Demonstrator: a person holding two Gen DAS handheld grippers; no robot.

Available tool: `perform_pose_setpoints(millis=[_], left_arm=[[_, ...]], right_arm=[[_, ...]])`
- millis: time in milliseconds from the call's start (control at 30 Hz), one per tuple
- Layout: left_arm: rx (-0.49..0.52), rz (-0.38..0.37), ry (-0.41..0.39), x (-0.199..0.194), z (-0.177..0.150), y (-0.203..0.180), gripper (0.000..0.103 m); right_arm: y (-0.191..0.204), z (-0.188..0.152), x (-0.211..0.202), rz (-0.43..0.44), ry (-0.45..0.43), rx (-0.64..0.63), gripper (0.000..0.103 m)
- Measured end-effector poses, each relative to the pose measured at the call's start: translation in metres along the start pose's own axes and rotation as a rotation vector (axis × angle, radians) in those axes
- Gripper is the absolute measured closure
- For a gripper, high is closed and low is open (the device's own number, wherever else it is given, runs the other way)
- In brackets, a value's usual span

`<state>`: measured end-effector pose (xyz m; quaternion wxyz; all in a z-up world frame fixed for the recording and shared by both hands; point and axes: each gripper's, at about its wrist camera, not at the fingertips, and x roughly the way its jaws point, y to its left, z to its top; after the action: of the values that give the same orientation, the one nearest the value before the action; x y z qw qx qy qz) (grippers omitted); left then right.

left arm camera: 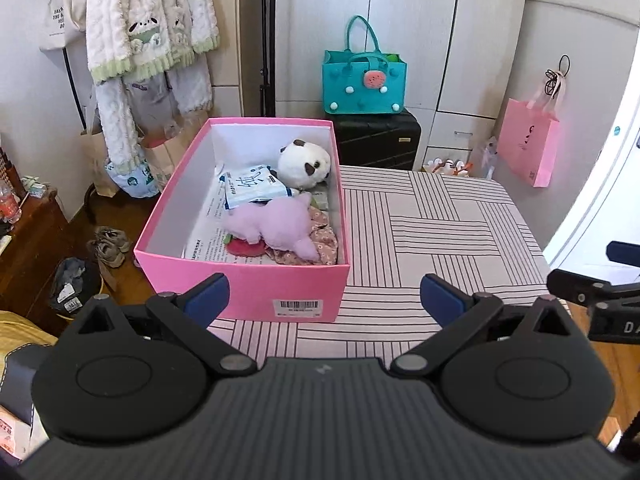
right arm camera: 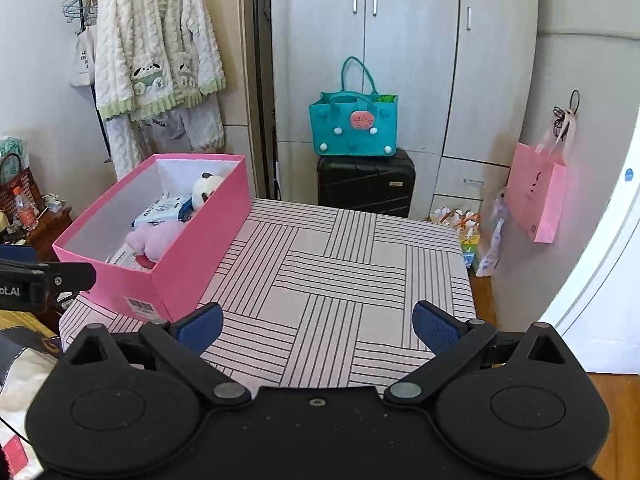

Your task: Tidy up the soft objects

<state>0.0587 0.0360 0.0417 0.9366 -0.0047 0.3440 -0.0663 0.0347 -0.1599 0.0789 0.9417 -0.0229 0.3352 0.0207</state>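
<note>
Toys fill pink box (left arm camera: 240,280) just beyond spread left tongs (left arm camera: 324,300).

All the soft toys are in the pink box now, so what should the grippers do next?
Probably just ease both back. The panda plush and purple plush already lie inside the pink box; the striped table shows nothing left, and both grippers' jaws are open, empty.

One pink box (left arm camera: 244,292); two plush toys: one panda (left arm camera: 304,164), one purple (left arm camera: 272,226); one tissue pack (left arm camera: 254,188).

A home bedroom: wardrobe (right arm camera: 400,60), hanging fleece robe (right arm camera: 160,40), suitcase (right arm camera: 366,182), shoes (left arm camera: 109,246).
</note>
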Motion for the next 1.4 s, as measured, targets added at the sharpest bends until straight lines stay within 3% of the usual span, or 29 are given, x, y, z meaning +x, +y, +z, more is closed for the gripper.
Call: perform_pose_setpoints(millis=[567, 900, 1400], left_arm=[[0.049, 0.018, -0.089, 0.000, -0.011, -0.021, 0.000], [0.081, 0.022, -0.095, 0.002, -0.016, -0.026, 0.000], [0.083, 0.076, -0.110, 0.002, -0.020, -0.028, 0.000]], right_arm=[[0.009, -0.013, -0.008, -0.037, -0.054, -0.018, 0.001], [0.001, -0.018, -0.007, -0.130, -0.081, -0.007, 0.001], [-0.006, -0.022, -0.014, -0.124, -0.094, 0.034, 0.001]])
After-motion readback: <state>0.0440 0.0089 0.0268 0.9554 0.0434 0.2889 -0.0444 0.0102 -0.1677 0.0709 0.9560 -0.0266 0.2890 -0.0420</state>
